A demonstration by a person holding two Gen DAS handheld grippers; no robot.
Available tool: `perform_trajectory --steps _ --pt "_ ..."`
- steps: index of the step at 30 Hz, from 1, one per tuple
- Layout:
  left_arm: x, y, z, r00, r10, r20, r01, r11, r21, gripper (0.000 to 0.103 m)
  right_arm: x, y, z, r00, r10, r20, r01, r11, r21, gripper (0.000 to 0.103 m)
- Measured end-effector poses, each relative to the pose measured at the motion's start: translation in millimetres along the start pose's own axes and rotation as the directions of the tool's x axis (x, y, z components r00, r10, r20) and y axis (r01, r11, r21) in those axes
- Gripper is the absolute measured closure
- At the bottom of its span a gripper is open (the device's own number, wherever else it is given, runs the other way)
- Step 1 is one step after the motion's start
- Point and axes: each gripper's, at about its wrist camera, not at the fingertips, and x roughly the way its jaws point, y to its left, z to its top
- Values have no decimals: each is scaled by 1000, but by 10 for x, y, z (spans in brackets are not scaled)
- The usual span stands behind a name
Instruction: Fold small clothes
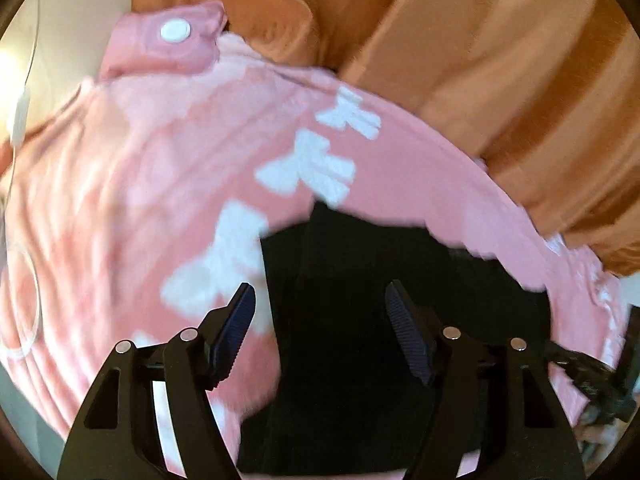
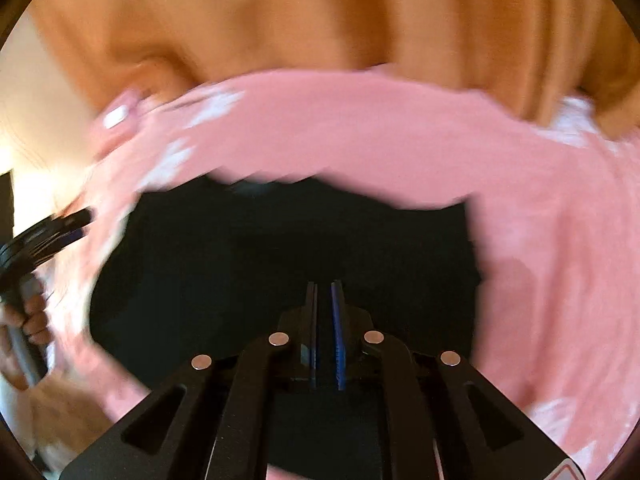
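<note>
A black garment (image 1: 340,360) lies flat on a pink fleece cloth with white bows (image 1: 160,160). My left gripper (image 1: 320,286) hovers over the garment's left part with its jaws wide open and nothing between them. In the right wrist view the same black garment (image 2: 280,248) fills the middle. My right gripper (image 2: 324,285) stands over it with its jaws almost together; no cloth shows in the slit between them. The left gripper (image 2: 48,236) and the hand holding it (image 2: 28,320) appear at the left edge there. Both views are blurred.
Orange fabric (image 1: 480,60) lies in folds behind the pink cloth (image 2: 360,128) and fills the far side (image 2: 320,12). A pink flap with a white snap (image 1: 175,31) sits at the back left. A white cable (image 1: 20,112) hangs along the left edge.
</note>
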Motion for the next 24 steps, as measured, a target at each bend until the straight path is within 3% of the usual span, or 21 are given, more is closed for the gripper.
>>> perform_trajectory --steps 1,3,5,6,7,9,11,13,16,17,19,22,24 --pt "-6 -55 -88 1000 -16 -17 16 1000 20 37 126 208 -62 998 44 -42 -45 998 -34 94" --pt "109 -221 -331 999 18 -48 -11 990 143 35 376 481 -114 995 43 -95 -53 993 -109 94" --pt "435 -324 -616 982 178 -70 -148 940 306 34 715 658 -204 990 -72 -125 48 981 -189 103" --pt "558 -274 -712 977 199 -78 -164 932 323 28 761 683 -144 995 -73 -65 58 978 -201 103" --pt "522 -208 -725 984 176 -24 -161 942 296 25 785 689 -74 994 -72 -78 56 981 -185 103" --pt "493 -140 -662 984 171 -46 -150 944 295 24 696 604 55 997 -48 -61 44 997 -69 103" --pt "321 2 -596 985 174 -12 -166 958 234 26 628 602 63 998 -5 -55 3 1000 -28 92" --pt "235 139 -528 990 136 -26 -129 975 183 26 629 668 35 998 32 -62 -35 999 -41 92" --pt "235 347 -414 991 126 -45 -122 988 94 26 908 701 23 992 -48 -114 35 993 -115 94" --pt "254 407 -379 991 124 -58 -121 991 65 26 978 736 89 995 -50 -83 40 992 -121 99" --pt "270 497 -312 992 91 -86 -91 996 1 26 965 760 202 992 -59 -110 49 994 -97 99" --pt "240 505 -259 996 47 -79 -52 997 -57 26 795 723 401 999 29 -36 -30 999 -45 97" --pt "217 439 -289 997 37 -73 -41 998 -42 26 840 723 521 1000 7 -14 -8 998 -57 96"
